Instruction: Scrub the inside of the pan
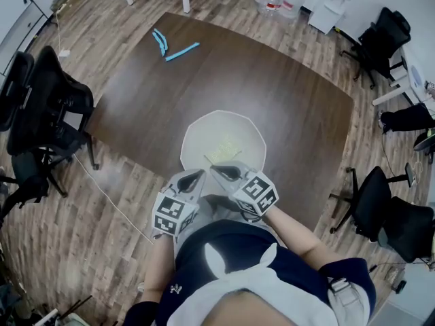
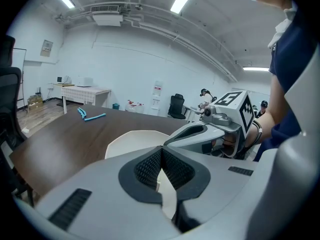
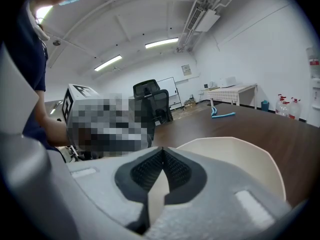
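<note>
Head view showed one pan (image 1: 224, 141) on one desk (image 1: 285, 94), at the middle of the desk's near edge. The pan was pale cream, matte and many-sided, with a low upright wall and a faint yellowish patch on its flat bottom. The desk was dark brown wood grain with rounded corners.

Two grippers, grey with smooth shells, hung side by side over the pan's near rim, each bearing one cube with black-and-white square markers. The left gripper (image 1: 193, 178) had its jaws pressed together, the ribbed black pads meeting at the tip in the left gripper view, with nothing caught between them. The right gripper (image 1: 226, 172) was closed the same way, pads tip to tip and holding nothing. Whether either tip touched the pan could not be told.

Near the desk's far left corner lay blue pieces (image 1: 170, 46): one straight stick and a curved bit beside it, the exact count unclear. Black mesh chairs (image 1: 61, 107) stood off the desk's left and right edges on a wood-plank floor (image 1: 102, 202).
</note>
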### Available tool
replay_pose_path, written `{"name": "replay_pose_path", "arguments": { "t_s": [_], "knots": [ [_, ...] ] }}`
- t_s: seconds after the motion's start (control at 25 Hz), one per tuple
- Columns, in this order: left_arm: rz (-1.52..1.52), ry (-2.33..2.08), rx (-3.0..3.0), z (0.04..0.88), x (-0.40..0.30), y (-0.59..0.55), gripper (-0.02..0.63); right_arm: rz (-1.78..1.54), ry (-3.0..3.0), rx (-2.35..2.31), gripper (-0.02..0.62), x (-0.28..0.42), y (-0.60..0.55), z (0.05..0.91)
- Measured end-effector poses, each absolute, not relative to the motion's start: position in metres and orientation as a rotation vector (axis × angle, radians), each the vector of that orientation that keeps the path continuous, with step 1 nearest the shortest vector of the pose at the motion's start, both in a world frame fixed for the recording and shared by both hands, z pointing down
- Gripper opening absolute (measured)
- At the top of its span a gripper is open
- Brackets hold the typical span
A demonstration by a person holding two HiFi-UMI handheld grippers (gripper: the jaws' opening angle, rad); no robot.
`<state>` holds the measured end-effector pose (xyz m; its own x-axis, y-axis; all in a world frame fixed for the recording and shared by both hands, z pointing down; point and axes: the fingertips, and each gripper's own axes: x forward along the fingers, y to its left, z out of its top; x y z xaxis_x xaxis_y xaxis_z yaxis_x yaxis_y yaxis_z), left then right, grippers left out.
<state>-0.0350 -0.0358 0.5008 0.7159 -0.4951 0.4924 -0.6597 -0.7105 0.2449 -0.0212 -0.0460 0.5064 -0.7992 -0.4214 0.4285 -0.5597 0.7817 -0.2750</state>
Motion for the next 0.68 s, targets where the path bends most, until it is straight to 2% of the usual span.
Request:
{"name": "replay_pose_path", "arguments": {
  "t_s": [0.68],
  "knots": [
    [0.552,-0.859,2.534,0.4958,-0.0314,-0.0346,0.004,0.573,-2.622,0.768,-0.002,-0.0187,-0.0401,0.5010]
  ]
}}
